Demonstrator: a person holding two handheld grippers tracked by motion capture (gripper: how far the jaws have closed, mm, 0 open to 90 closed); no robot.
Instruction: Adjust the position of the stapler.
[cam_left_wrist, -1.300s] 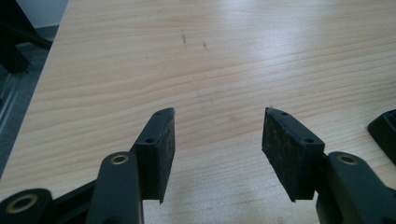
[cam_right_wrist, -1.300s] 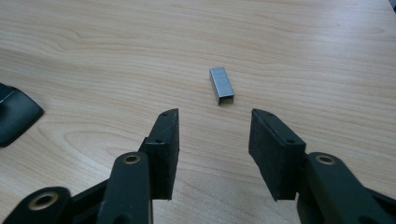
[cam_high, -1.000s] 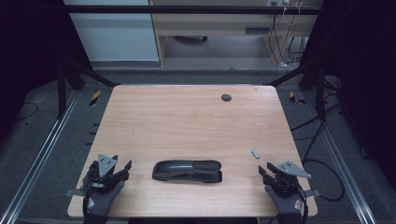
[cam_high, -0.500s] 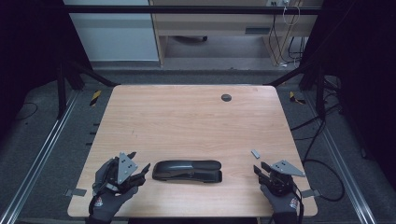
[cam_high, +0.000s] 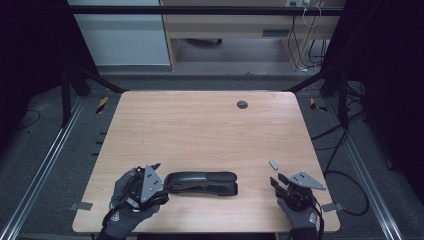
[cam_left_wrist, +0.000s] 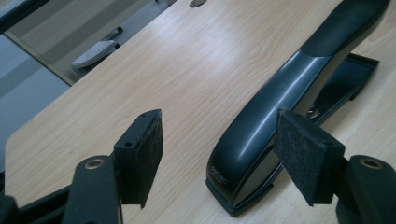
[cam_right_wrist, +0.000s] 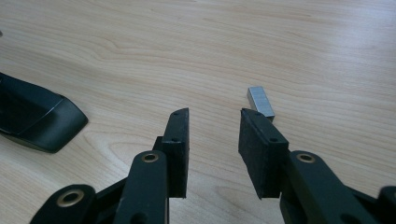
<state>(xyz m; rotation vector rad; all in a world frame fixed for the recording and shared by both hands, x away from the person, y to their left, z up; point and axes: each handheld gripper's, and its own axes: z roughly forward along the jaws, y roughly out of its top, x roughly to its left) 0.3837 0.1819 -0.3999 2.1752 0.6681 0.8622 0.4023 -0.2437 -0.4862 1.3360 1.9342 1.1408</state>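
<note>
Stapler (cam_high: 202, 182): black desk stapler lying flat along the near edge of the table (cam_high: 200, 125); closed, long axis across the table; in the left gripper view its rear end (cam_left_wrist: 261, 154) sits just ahead of the fingers and slightly off toward the right-hand pad.
Staple strip (cam_high: 273, 163): short silver block of staples, well to the right of the stapler; in the right gripper view it lies flat just beyond the right-hand pad (cam_right_wrist: 260, 101).
Left gripper (cam_high: 159, 181): was at the table's near left corner a second ago; has since travelled inward to the stapler's left end; its fingers (cam_left_wrist: 142, 154) have just been opening and now stand wide apart, nothing pressed between them; the stapler is near the gap, not yet inside it.
Right gripper (cam_high: 278, 181): has held its station at the near right; fingers (cam_right_wrist: 180, 149) parted, empty, closed a little from a second ago; staple strip ahead, not touched.
Change summary: only the left side has advanced.
Implication: judged as an approach to grasp the stapler's rear end; next action likely to centre the fingers over the body, then close; the right side appears staged for the staple strip.
Caution: stapler body is smooth and rounded; an off-centre grip could slip.
</note>
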